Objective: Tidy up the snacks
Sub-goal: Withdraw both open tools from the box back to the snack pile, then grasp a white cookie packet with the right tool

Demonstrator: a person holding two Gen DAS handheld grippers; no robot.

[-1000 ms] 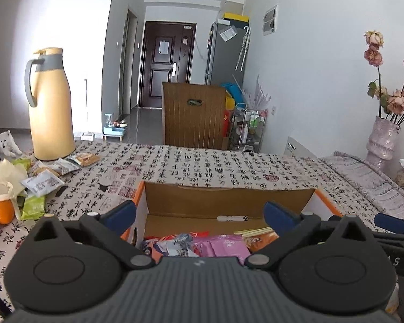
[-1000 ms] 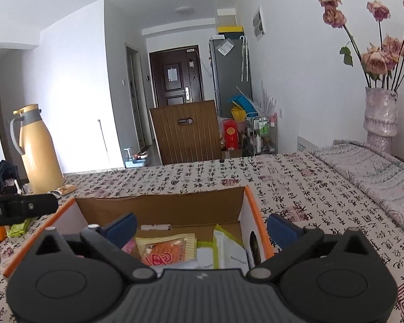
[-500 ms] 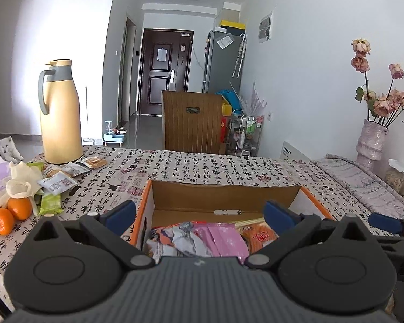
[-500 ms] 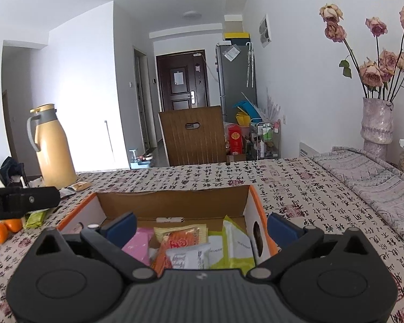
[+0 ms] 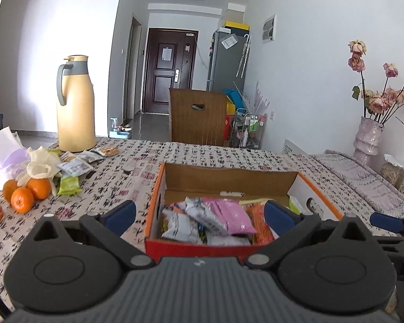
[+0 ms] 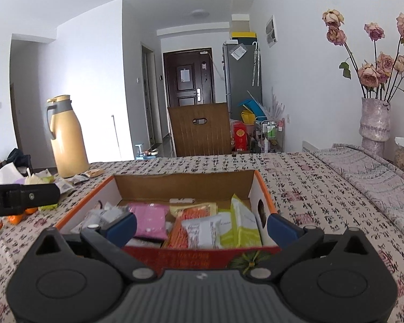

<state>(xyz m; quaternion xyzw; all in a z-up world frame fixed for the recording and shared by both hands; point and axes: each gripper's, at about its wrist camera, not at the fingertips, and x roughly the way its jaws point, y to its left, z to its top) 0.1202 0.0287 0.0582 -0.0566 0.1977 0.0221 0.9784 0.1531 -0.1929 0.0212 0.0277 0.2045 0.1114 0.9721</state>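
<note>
Both your left gripper [image 5: 199, 215] and right gripper [image 6: 202, 224] hang spread and empty above the box [image 5: 229, 173]; dip carelessly and you'll crush the pink packet [image 5: 230, 215].

Bright daylight from left; fisheye-bent edges, sharp.

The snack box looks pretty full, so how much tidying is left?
Done: many packets already lie in the box. In hand: nothing; the left gripper and right gripper are open and empty. Left: several loose packets still lie near the thermos.
</note>
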